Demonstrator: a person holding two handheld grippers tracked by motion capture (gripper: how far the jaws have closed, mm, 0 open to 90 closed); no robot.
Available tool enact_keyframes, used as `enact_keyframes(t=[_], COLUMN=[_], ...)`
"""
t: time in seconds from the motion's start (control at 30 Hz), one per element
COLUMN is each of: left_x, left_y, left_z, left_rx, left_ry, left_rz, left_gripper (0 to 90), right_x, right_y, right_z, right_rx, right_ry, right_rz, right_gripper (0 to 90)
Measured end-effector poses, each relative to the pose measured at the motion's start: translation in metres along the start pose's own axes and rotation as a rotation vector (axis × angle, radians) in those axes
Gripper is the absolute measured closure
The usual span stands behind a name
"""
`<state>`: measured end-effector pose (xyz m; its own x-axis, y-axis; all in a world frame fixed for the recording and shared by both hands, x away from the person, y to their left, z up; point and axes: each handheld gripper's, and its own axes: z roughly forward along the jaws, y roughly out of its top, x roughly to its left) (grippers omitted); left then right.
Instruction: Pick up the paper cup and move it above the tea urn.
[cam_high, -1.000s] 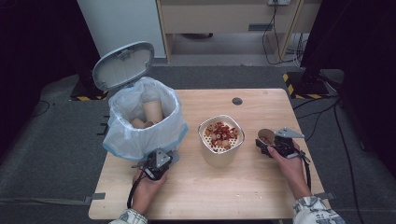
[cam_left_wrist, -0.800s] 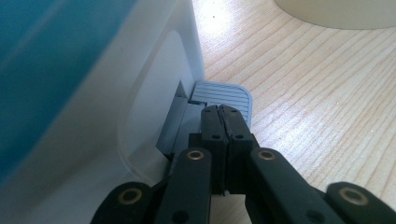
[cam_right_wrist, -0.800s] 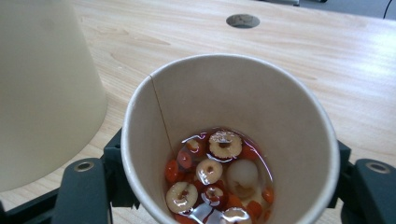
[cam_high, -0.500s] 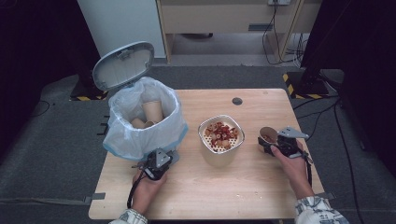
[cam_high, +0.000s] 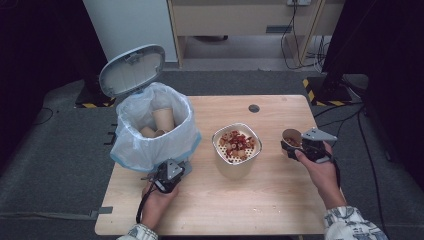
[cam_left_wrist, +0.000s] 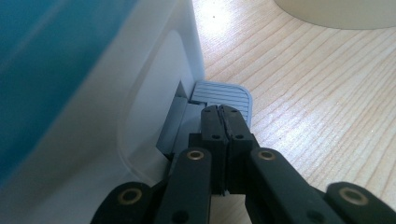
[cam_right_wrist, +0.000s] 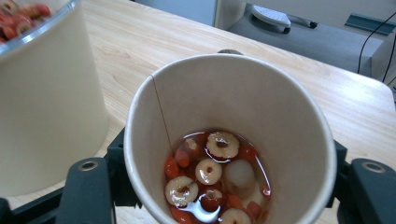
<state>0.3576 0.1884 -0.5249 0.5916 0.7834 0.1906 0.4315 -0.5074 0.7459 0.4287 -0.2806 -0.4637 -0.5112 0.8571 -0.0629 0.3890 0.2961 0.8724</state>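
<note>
A paper cup (cam_high: 291, 137) (cam_right_wrist: 224, 93) holds a little liquid with red and pale fruit slices. My right gripper (cam_high: 300, 145) (cam_right_wrist: 229, 158) is shut on it, one jaw on each side; the jaws have just been closing around it, and it hangs slightly above the table at the right. My left gripper (cam_high: 167, 175) (cam_left_wrist: 219, 112) is shut with nothing between its jaws, its tips resting on the grey foot pedal (cam_left_wrist: 224, 93) of the white bin (cam_high: 150, 130). The bin's lid (cam_high: 132, 70) stands open. Inside its blue-white bag lie paper cups.
A white strainer bowl (cam_high: 236, 145) (cam_right_wrist: 46, 93) with red and pale fruit pieces stands mid-table, between bin and cup. A dark round cable hole (cam_high: 254, 108) sits at the table's far edge. Bare wood (cam_high: 240, 200) lies in front.
My right gripper has risen a little with the cup in it. The left gripper has stayed on the pedal and the lid has stayed open.
</note>
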Motion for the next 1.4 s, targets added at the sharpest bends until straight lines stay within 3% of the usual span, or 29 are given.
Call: enact_keyframes(t=[0.57, 1.13, 1.4], left_x=[-0.001, -0.001, -0.001], left_y=[0.0, 0.0, 0.0], left_z=[0.0, 0.0, 0.0], left_rx=[-0.002, -0.001, -0.002], left_ry=[0.007, 0.005, 0.005], left_rz=[0.006, 0.003, 0.003], left_gripper=[88.2, 88.2, 88.2], right_x=[0.005, 0.012, 0.012], right_y=[0.052, 0.086, 0.096], right_z=[-0.01, -0.002, 0.0], right_rx=[-0.008, -0.031, -0.036], right_ry=[-0.005, -0.019, -0.018], right_rz=[-0.106, -0.164, -0.16], right_gripper=[32.7, 33.7, 33.7])
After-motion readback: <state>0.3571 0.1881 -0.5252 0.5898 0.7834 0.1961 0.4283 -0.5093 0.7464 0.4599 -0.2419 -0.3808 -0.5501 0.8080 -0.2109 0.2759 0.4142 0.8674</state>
